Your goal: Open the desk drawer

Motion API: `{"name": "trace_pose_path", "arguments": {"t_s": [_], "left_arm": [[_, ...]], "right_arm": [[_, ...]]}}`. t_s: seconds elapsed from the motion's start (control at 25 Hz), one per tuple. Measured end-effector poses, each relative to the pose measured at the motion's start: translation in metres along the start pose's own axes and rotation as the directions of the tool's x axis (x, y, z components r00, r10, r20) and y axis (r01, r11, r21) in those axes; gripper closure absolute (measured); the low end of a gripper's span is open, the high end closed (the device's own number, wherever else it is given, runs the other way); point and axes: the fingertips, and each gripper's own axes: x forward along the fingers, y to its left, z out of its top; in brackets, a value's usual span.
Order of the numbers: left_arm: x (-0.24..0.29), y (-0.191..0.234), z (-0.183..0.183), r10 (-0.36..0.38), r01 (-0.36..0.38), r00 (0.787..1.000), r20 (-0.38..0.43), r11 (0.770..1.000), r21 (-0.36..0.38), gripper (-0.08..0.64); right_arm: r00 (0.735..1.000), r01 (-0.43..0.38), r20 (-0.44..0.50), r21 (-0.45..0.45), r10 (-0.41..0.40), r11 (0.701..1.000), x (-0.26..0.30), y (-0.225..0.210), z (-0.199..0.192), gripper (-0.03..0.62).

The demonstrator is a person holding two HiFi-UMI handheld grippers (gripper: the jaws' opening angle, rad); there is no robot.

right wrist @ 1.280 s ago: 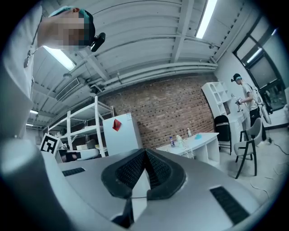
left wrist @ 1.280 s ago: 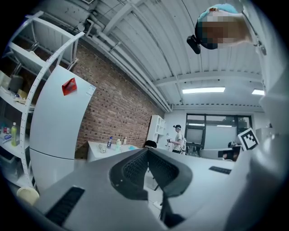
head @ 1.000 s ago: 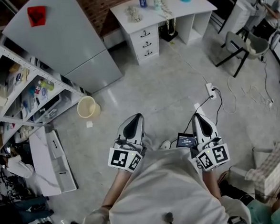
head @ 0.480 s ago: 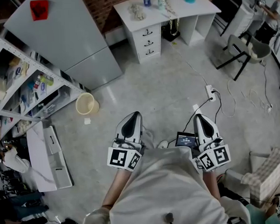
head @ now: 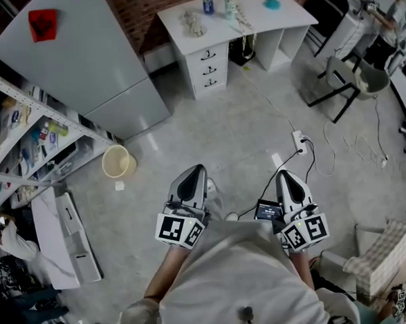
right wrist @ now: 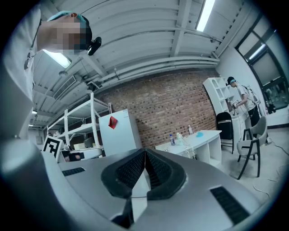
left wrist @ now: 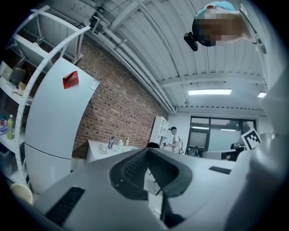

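The white desk [head: 276, 13] stands far off against the brick wall in the head view, with a stack of three drawers [head: 206, 68] under its left end, all closed. Bottles and small items sit on its top. My left gripper [head: 196, 169] and right gripper [head: 286, 174] are held side by side in front of my body, pointing level toward the desk and well short of it. Both are shut with nothing between the jaws. The left gripper view shows my left gripper [left wrist: 147, 151] closed with the desk [left wrist: 100, 147] small beyond it. The right gripper view shows my right gripper [right wrist: 145, 151] closed before the desk [right wrist: 203, 137].
A grey fridge [head: 78, 59] stands left of the desk, with metal shelving [head: 21, 136] beside it. On the floor lie a pale bucket [head: 116, 162], a white panel [head: 56, 237], and a power strip [head: 299, 142] with cables. A chair [head: 350, 78] and a person [head: 386, 10] are at the right.
The floor items have slid down and left in the head view as I moved forward toward the desk. Both grippers stay shut and side by side.
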Motion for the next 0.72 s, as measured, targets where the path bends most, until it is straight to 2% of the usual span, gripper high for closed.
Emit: {"name": "trace_pose_path", "arguments": {"t_s": [0.32,0.6,0.72], "left_arm": [[0.086,0.027,0.009,-0.063,0.062,0.998,0.015,0.997,0.041,0.555],[0.139,0.078,0.028,-0.101,0.099,0.995,0.023,0.993,0.070,0.555],[0.156,0.097,0.035,-0.109,0.105,0.994,0.031,0.991,0.088,0.555]], "right_arm": [[1.000,0.024,-0.014,-0.025,-0.025,0.999,0.076,-0.038,0.024,0.565],[0.999,0.030,-0.022,-0.087,-0.032,0.996,0.148,-0.040,0.033,0.565],[0.999,0.036,-0.020,-0.080,-0.038,0.996,0.170,-0.043,0.031,0.565]]}}
